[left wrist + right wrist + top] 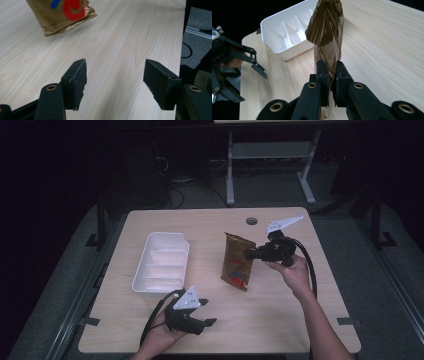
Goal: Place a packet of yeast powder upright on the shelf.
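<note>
Gold-brown foil is what the right claw [331, 82] has pinched between its pads: a snack pouch [238, 262] with a red and blue print, gripped by one edge and hanging tilted, its lower end just above the pale wooden counter [280, 320] in the left gripper view. The grip sits on a thin, twisted strip of the film, so I judge the hold shaky; the slick material could slide out of the pads if the hand swings or tips, and the pouch would drop flat onto the counter. The left claw [209, 312] stands wide with nothing between its pads, low over the near edge of the counter, well apart from the pouch. The white divided tray [161, 262] lies to the left of the pouch, with bare wood between them. If the pouch is meant for that tray, the trouble I foresee is its length: carried tilted, its lower corner may catch the tray's rim or one of the partitions and push the light tray across the wood, since the left claw is not steadying it.
</note>
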Demonstrator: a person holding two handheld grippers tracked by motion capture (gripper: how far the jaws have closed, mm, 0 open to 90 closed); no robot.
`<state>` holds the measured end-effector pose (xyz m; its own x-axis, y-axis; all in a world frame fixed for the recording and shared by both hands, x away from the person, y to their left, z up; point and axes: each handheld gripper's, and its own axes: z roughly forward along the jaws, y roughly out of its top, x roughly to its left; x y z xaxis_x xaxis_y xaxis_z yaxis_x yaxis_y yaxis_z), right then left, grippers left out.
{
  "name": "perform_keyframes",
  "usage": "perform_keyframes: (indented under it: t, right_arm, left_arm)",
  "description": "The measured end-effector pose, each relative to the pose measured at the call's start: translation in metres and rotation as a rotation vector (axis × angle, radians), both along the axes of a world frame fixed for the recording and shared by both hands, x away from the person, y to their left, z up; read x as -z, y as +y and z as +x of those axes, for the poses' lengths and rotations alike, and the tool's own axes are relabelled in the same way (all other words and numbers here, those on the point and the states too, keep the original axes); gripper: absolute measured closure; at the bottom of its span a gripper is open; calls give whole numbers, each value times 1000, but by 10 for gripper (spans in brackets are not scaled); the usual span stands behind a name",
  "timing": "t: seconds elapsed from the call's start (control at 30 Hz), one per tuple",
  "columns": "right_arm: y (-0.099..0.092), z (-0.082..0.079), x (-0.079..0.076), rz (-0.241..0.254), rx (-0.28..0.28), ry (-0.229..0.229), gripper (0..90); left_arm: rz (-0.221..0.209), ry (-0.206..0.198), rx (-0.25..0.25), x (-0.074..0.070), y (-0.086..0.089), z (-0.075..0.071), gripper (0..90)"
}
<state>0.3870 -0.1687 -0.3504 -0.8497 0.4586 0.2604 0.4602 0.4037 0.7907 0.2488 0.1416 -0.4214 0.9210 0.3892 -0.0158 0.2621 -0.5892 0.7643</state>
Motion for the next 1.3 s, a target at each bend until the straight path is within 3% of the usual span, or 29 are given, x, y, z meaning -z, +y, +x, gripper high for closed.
perform_keyframes:
  t: [0.23, 0.9, 1.3]
  right_arm:
    - [11, 11, -4, 3, -6, 2, 844]
    - [25, 30, -22, 9, -28, -8, 845]
    - [47, 44, -35, -2, -61, -22, 845]
  left_arm:
    - [20, -3, 14, 2, -3, -3, 335]
    - [8, 17, 14, 5, 3, -5, 306]
    - [9, 18, 6, 5, 8, -5, 282]
